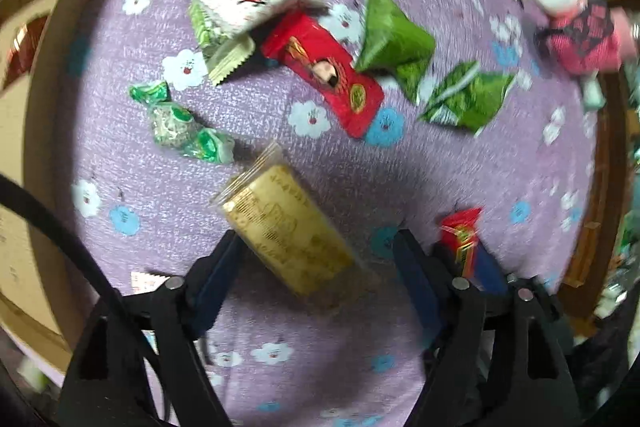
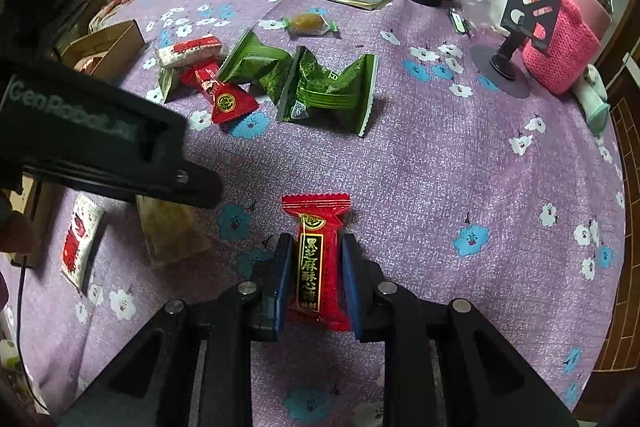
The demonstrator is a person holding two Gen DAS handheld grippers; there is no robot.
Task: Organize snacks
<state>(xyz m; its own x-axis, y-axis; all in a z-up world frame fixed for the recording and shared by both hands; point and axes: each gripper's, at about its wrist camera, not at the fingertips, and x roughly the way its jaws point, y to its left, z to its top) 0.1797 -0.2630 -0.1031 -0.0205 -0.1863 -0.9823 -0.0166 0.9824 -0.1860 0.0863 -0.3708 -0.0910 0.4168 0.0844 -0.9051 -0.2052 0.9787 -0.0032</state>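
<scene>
The right tool (image 2: pixel 314 269) is clamped across the light, crinkly red foil candy packet (image 2: pixel 316 259); grip its firm middle. Left of it, the left tool (image 1: pixel 316 251) stands apart around the clear-wrapped tan biscuit (image 1: pixel 286 229) on the desk (image 2: pixel 460 163).

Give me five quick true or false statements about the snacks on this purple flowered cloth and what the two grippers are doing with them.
1. The right gripper is shut on a red candy packet. True.
2. The left gripper is shut on a green packet. False: it is open, its fingers on either side of a clear-wrapped yellow biscuit pack.
3. Two large green packets lie side by side on the tablecloth. True.
4. The pink knitted sleeve covers a cardboard box. False: it wraps a glass jar.
5. A cardboard box sits at the left edge of the left wrist view. True.
</scene>
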